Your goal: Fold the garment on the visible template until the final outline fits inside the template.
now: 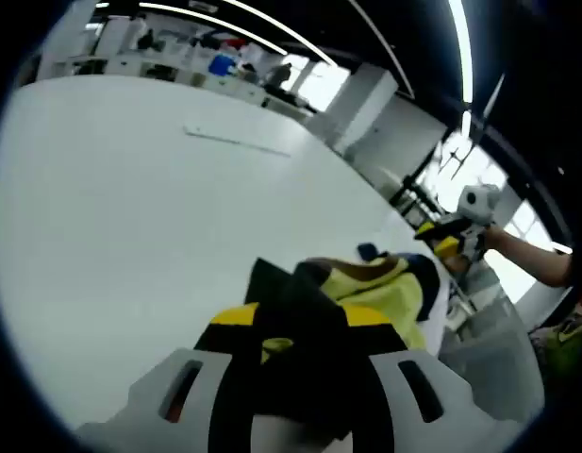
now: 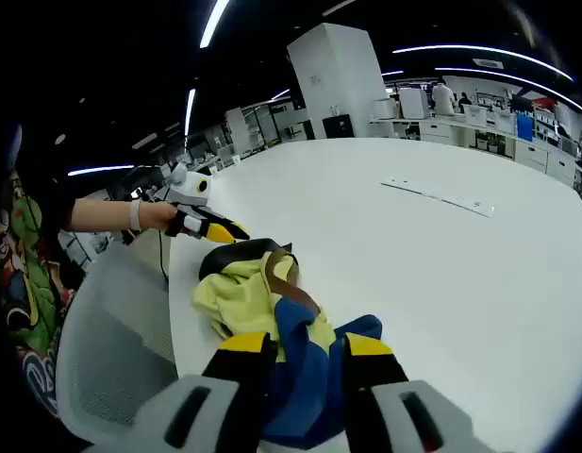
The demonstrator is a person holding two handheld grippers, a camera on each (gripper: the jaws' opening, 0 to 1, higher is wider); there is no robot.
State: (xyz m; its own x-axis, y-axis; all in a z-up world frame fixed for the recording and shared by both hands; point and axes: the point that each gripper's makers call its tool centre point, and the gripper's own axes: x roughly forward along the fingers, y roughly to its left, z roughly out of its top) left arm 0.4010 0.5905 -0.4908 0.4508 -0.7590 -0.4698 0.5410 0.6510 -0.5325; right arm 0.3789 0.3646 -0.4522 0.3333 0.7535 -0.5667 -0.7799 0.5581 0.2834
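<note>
Closest in the left gripper view, the left gripper (image 1: 305, 354) has its black, yellow-tipped jaws pinched down on a dark fold of the garment (image 1: 380, 288), so it's clamped on cloth. Just past the jaws the garment is bunched in a heap, yellow with black and blue bits, sitting near the edge of the white table (image 1: 130, 217). Off to the right of that view, the right gripper (image 1: 451, 243) shows up, held by a hand with a bare forearm behind it, past the table edge. Further back on the table there's a thin pale strip (image 1: 236, 142) lying flat, well apart from the garment. Way behind that is an open office with desks, a white pillar and long ceiling lights.

In the right gripper view it's the same deal: the right gripper (image 2: 307, 354) is shut on a blue part of the garment (image 2: 248, 297), cloth squeezed right between the yellow tips. The rest of the garment spreads out beyond it, yellow with a brown band and a dark edge, crumpled and not flat at all, close to the table (image 2: 441, 274) edge. Just beyond the heap, the left gripper (image 2: 215, 229) comes in from the left, held by a hand (image 2: 157, 215) with a wristband, its tips touching the dark far edge of the cloth. A grey chair (image 2: 111, 349) sits beside the table on the left. The strip (image 2: 440, 196) lies further across the tabletop, and the office is behind it.
</note>
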